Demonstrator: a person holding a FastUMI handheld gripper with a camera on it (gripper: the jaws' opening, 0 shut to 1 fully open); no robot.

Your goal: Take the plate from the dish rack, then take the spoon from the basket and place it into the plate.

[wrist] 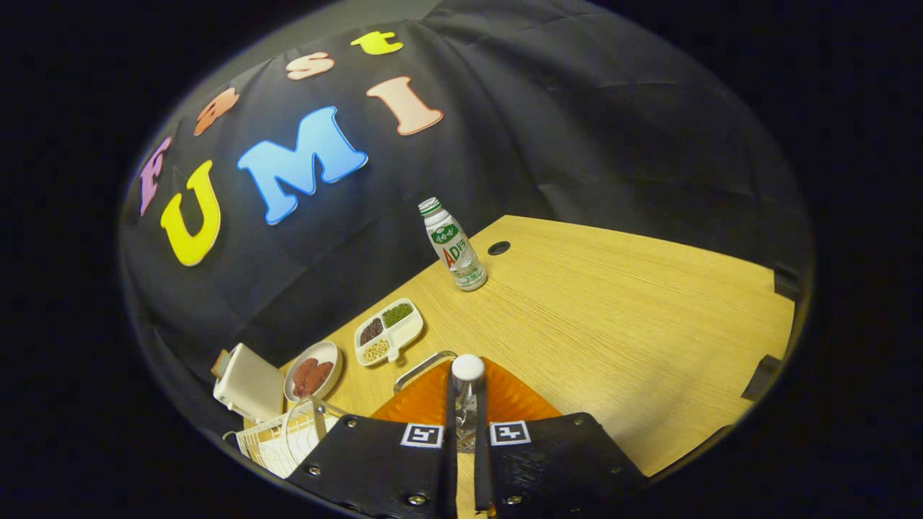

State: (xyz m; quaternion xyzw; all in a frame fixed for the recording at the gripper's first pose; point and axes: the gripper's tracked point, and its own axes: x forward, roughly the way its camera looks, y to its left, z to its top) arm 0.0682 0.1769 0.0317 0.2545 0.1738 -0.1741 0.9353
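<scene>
Pinching the spoon (467, 369) between the fingers of the gripper (466, 405) — jaws drawn almost together, both seeming to press on the slim metal shaft, with the pale rounded end standing up just past the tips; hanging it directly over the orange plate (433, 404), which is lying flat on the wooden table (613, 324) just ahead of and beneath the fingers; not possible to tell whether the spoon's lower end is already touching the plate.

Judging the spoon as light, stiff and smooth — likely to swivel or slide in a narrow pinch, so best held across the shaft rather than at the rounded end; treating the ribbed plate as rigid and probably light, apt to skid on the table if nudged sideways, so calling for a straight lowering and a gentle release.

Noting the white wire rack (263, 443) just to the left of the gripper; beyond it a white box (249, 382), a small dish of reddish food (314, 375) and a divided dish of beans (389, 331); further off, standing upright well apart from the plate, a small bottle (454, 245).
</scene>
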